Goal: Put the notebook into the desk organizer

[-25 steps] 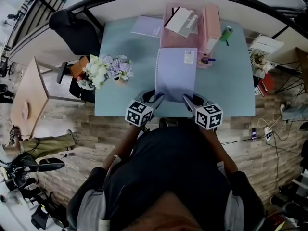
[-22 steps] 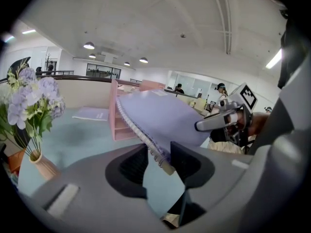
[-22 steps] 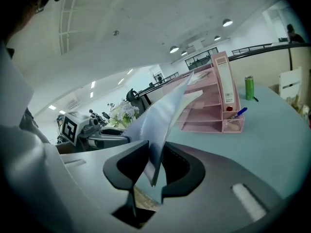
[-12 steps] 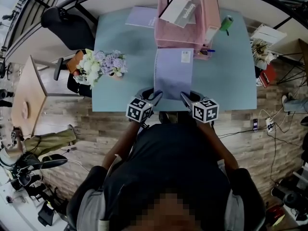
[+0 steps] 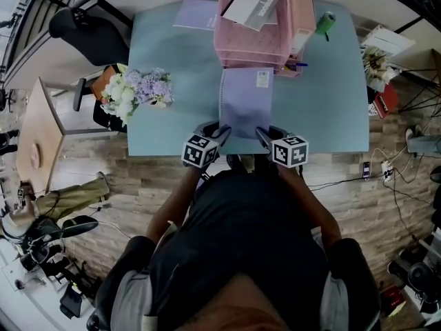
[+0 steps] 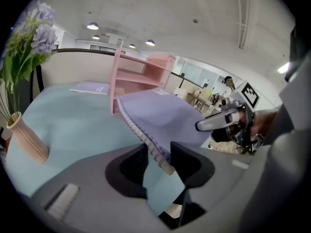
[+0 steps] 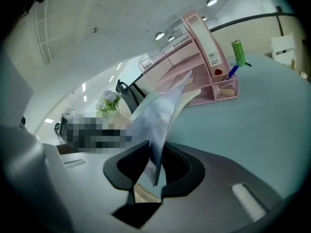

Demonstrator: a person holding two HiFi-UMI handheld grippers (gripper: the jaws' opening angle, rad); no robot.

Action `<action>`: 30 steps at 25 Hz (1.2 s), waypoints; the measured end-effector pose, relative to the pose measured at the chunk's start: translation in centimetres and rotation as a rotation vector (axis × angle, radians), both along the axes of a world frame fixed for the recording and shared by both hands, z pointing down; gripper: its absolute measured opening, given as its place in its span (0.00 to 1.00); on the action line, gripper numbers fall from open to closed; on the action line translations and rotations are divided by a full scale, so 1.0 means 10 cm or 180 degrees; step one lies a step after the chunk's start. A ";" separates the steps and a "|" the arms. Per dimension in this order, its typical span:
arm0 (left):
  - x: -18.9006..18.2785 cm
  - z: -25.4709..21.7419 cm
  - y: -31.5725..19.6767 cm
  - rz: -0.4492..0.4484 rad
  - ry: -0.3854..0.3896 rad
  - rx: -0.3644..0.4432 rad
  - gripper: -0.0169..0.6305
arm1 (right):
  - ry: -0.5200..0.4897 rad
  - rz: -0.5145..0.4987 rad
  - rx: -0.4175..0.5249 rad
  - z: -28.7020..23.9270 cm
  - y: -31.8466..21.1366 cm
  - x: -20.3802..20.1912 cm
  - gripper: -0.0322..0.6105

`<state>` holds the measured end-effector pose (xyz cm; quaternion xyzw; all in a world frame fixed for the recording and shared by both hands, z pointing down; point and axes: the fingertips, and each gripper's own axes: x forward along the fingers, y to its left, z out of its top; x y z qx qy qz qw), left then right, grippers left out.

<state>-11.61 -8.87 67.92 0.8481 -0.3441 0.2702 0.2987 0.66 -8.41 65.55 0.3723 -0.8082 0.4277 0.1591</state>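
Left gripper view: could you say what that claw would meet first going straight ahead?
Probably the pink desk organizer; the spiral notebook clamped in the left claw would likely reach it first, though depth is unclear.

**Right gripper** (image 7: pixel 156 152): jaws pinched on the near edge of the notebook.
**Notebook** (image 7: pixel 163 108): lilac cover, pale pages showing along its right side. It rises tilted from the jaws toward the organizer.
**Organizer** (image 7: pixel 194 57): pink, with tiered trays and an upright file slot on its right.
**Mesh cup** (image 7: pixel 224 89): pink, at the organizer's near right corner.
**Pen** (image 7: pixel 232 72): blue, standing in the cup.
**Green cylinder** (image 7: pixel 238 52): upright, behind the cup.
**Table** (image 7: pixel 252 130): pale teal.
**Flowers** (image 7: pixel 110 100): small, far off at left.
**Ceiling lights** (image 7: pixel 211 2): lit.
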 end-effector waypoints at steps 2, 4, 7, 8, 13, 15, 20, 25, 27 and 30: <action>0.01 0.07 0.00 0.0006 -0.0017 -0.0035 0.34 | -0.0021 0.0019 -0.0028 0.07 -0.01 0.02 0.17; 0.03 0.13 -0.02 0.0010 -0.0026 -0.0057 0.34 | -0.0033 0.0039 -0.0055 0.13 -0.02 0.04 0.17; 0.07 0.22 -0.04 0.0025 -0.0062 -0.0089 0.34 | -0.0044 0.0060 -0.0117 0.22 -0.03 0.07 0.17; 0.08 0.25 -0.04 0.0032 -0.0076 -0.0102 0.34 | -0.0046 0.0063 -0.0143 0.26 -0.03 0.08 0.17; 0.12 0.37 -0.06 0.0054 -0.0152 -0.0160 0.34 | -0.0075 0.0082 -0.0275 0.44 -0.04 0.14 0.17; 0.14 0.39 -0.08 0.0056 -0.0181 -0.0164 0.34 | -0.0105 0.0100 -0.0320 0.50 -0.05 0.15 0.17; 0.15 0.48 -0.13 0.0053 -0.0231 -0.0175 0.34 | -0.0193 0.0120 -0.0435 0.62 -0.10 0.17 0.17; 0.17 0.53 -0.21 0.0034 -0.0257 -0.0168 0.34 | -0.0222 0.0118 -0.0485 0.69 -0.19 0.20 0.17; 0.18 0.54 -0.25 0.0030 -0.0264 -0.0151 0.34 | -0.0218 0.0114 -0.0490 0.69 -0.23 0.21 0.17; 0.19 0.56 -0.30 0.0023 -0.0265 -0.0155 0.34 | -0.0217 0.0099 -0.0489 0.72 -0.29 0.22 0.17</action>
